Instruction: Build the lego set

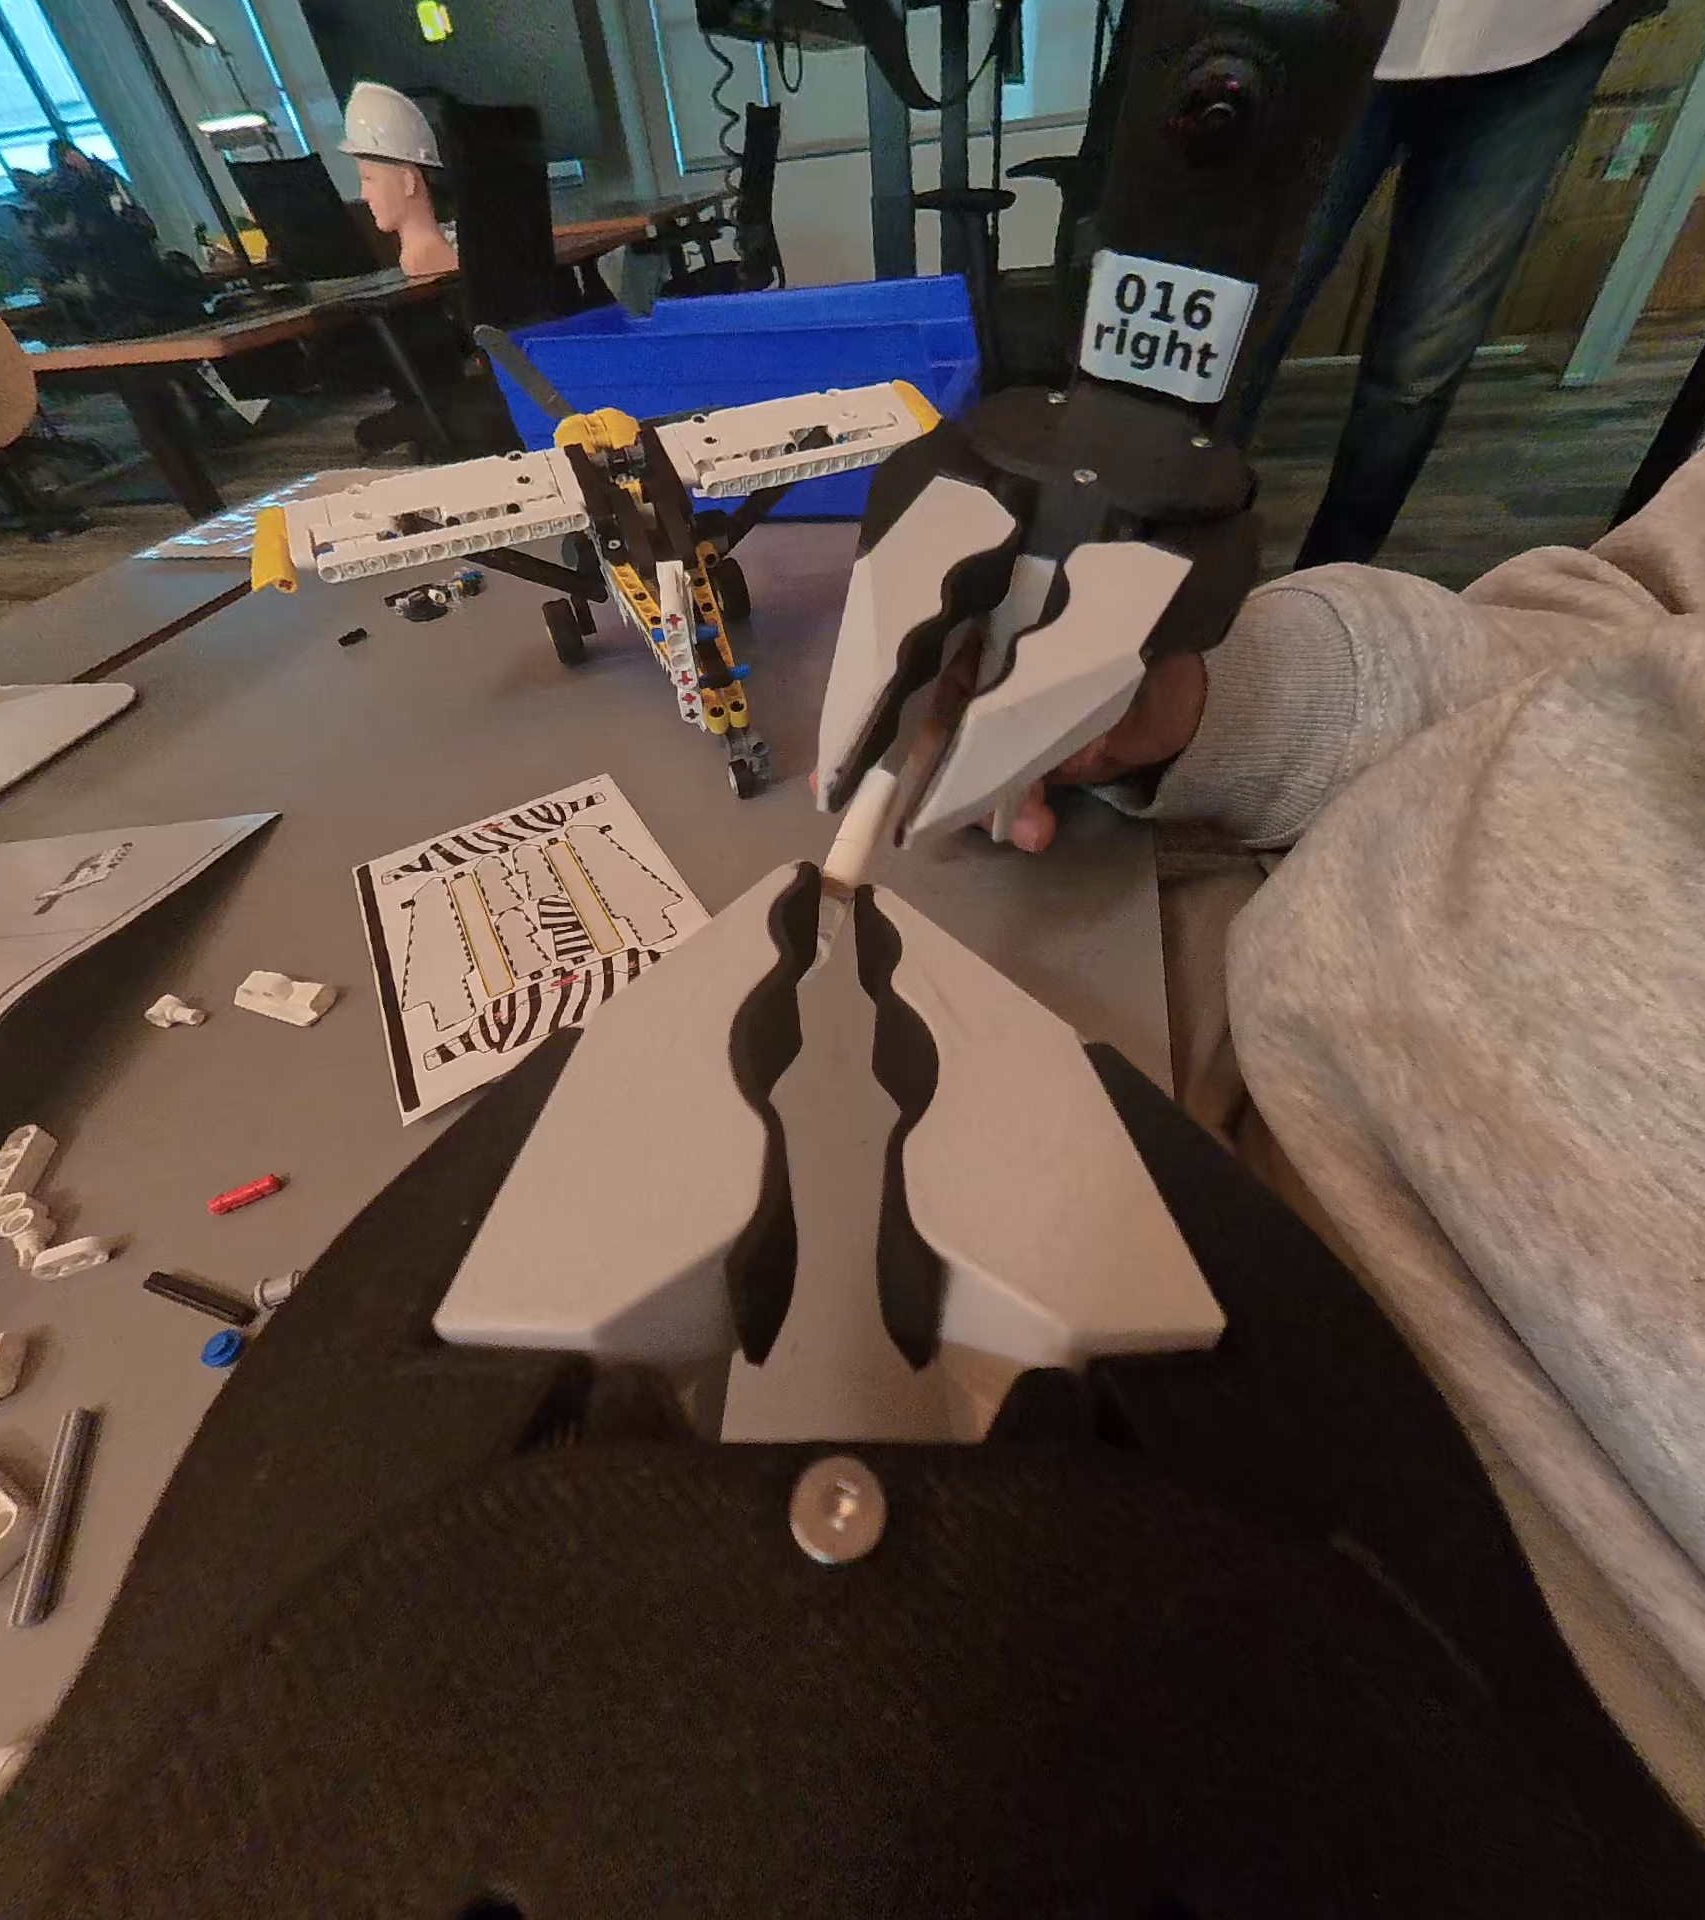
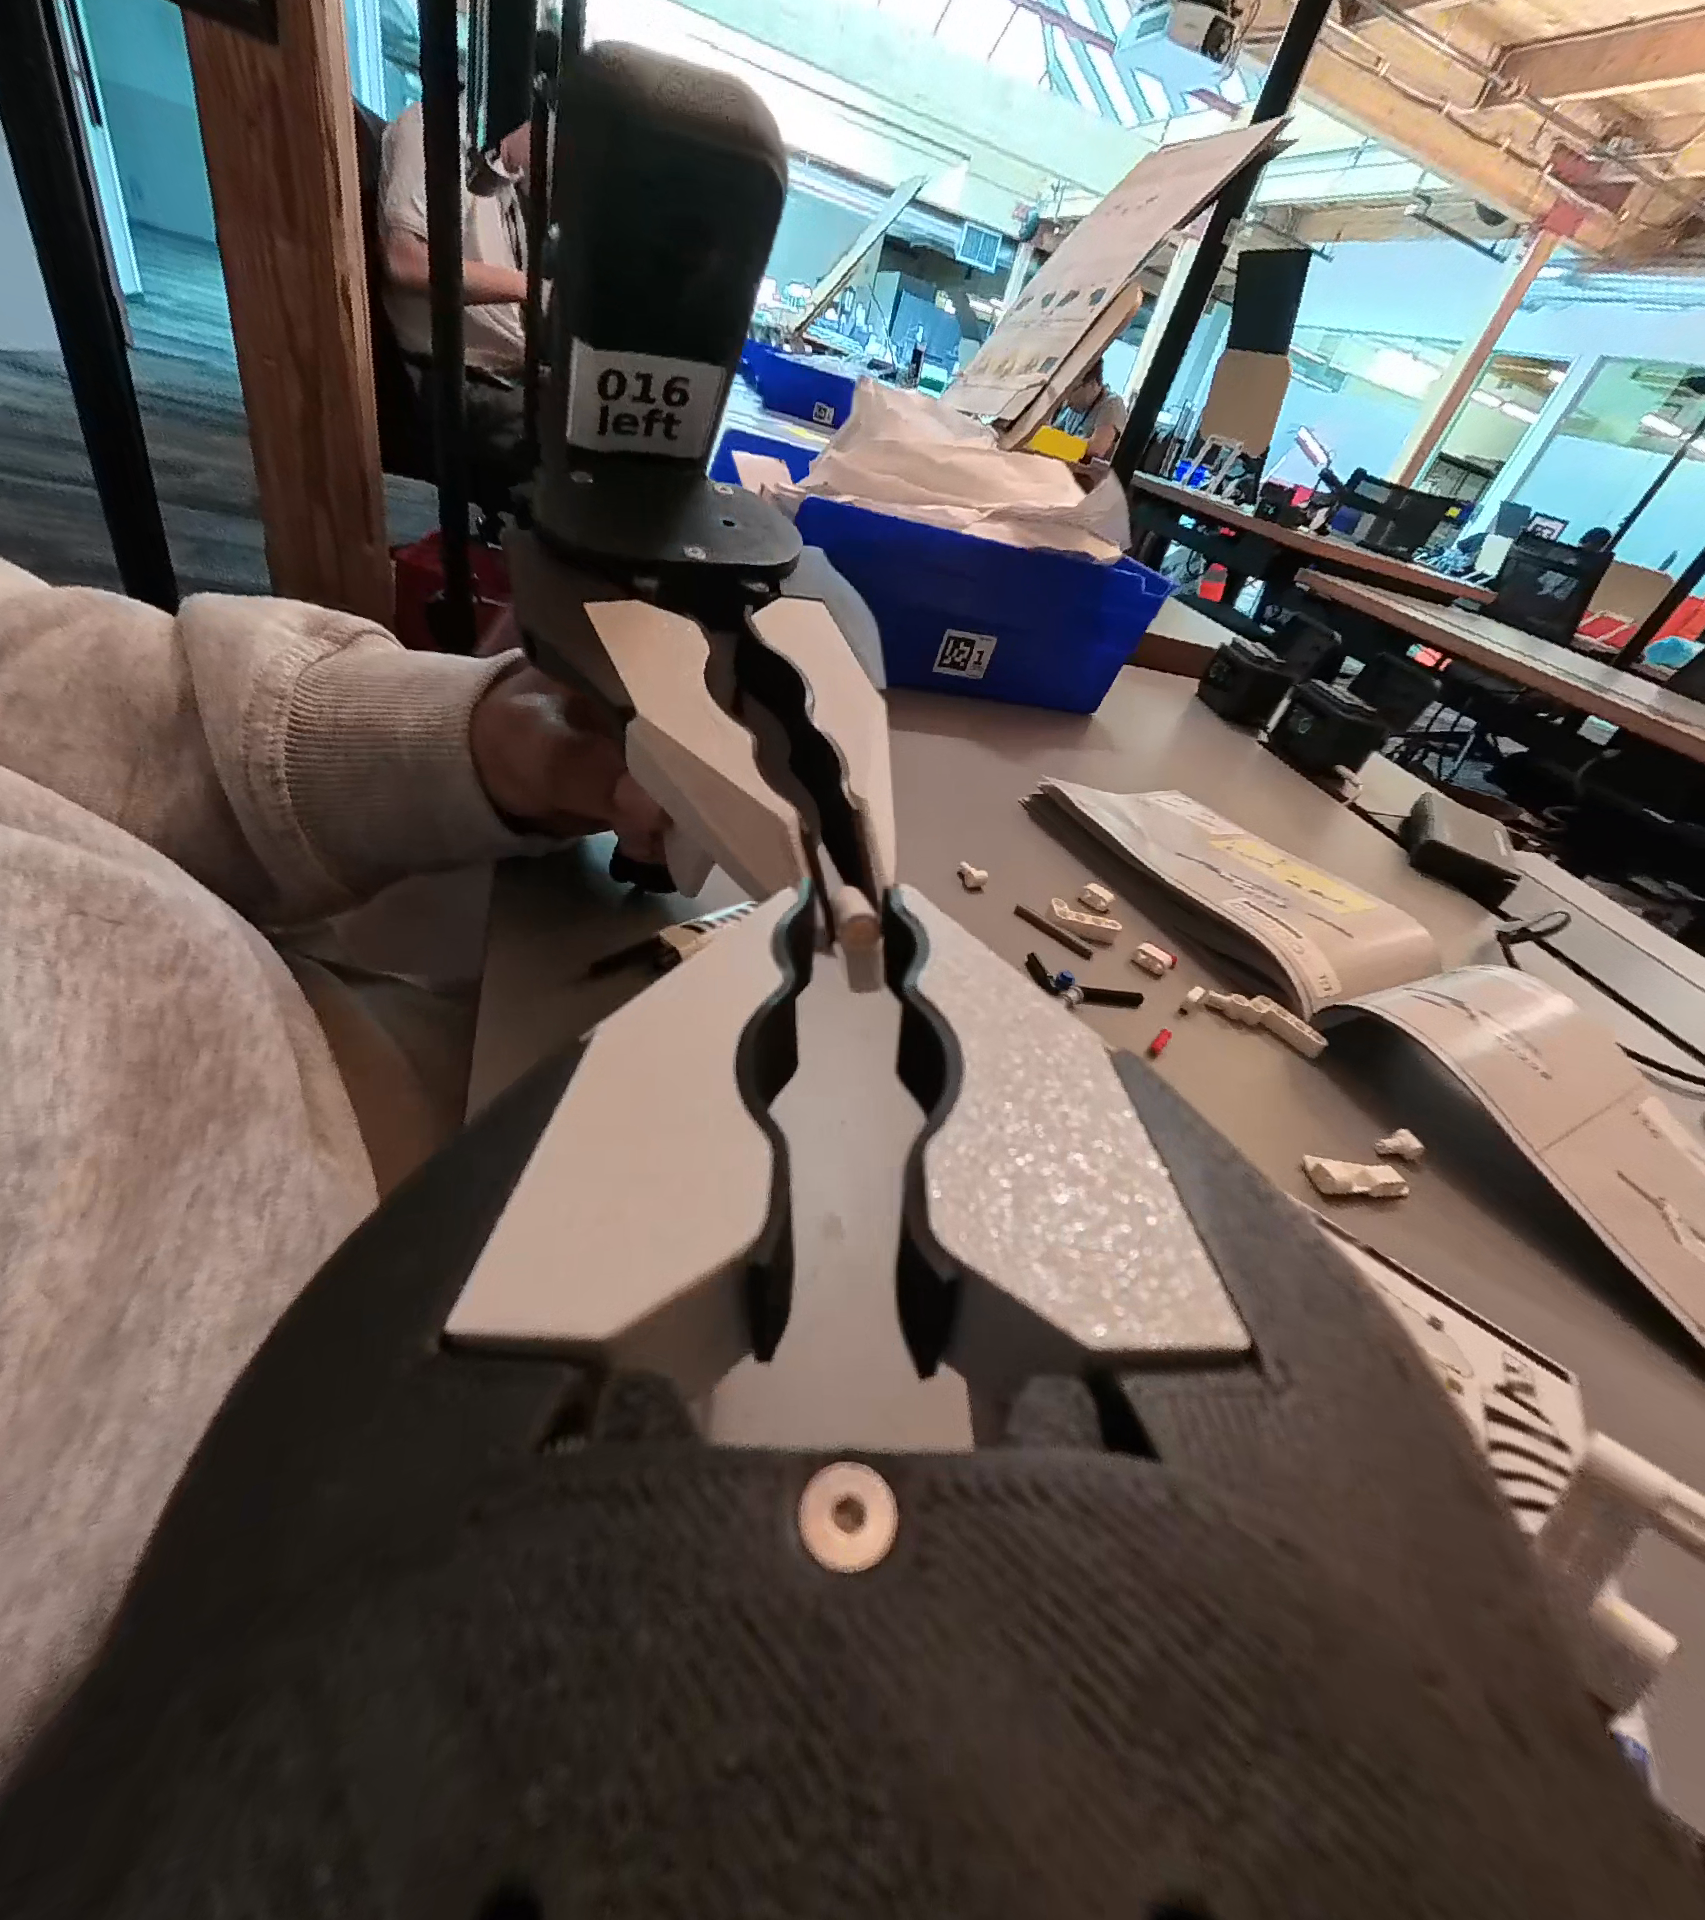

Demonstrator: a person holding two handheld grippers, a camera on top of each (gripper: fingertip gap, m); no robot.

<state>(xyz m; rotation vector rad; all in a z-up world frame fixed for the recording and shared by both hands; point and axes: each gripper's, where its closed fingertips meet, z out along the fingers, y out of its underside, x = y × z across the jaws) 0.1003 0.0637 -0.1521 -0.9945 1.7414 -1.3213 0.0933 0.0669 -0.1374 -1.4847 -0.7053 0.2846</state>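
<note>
My left gripper [image 1: 835, 896] is shut on a small pale pin [image 1: 830, 928] at its fingertips. My right gripper [image 1: 871, 808] comes down from above, shut on a short white connector piece [image 1: 860, 826]. Pin and connector meet end to end above the grey table [image 1: 328, 727]. In the right wrist view my right gripper [image 2: 850, 920] holds the white connector [image 2: 860, 951], and the left gripper [image 2: 840, 883] reaches down to it. The partly built yellow, white and black Lego plane [image 1: 619, 499] stands on the table behind.
A sticker sheet [image 1: 526, 935] lies in front of the plane. An open instruction booklet [image 1: 6, 935] [image 2: 1295, 914] and loose pieces [image 1: 287, 997] [image 2: 1087, 920] lie to the left. A blue bin [image 1: 754, 353] stands at the back. A person's grey sleeve [image 1: 1450, 935] fills the right. Only a small space, under 4 cm, lies between the two pairs of fingers.
</note>
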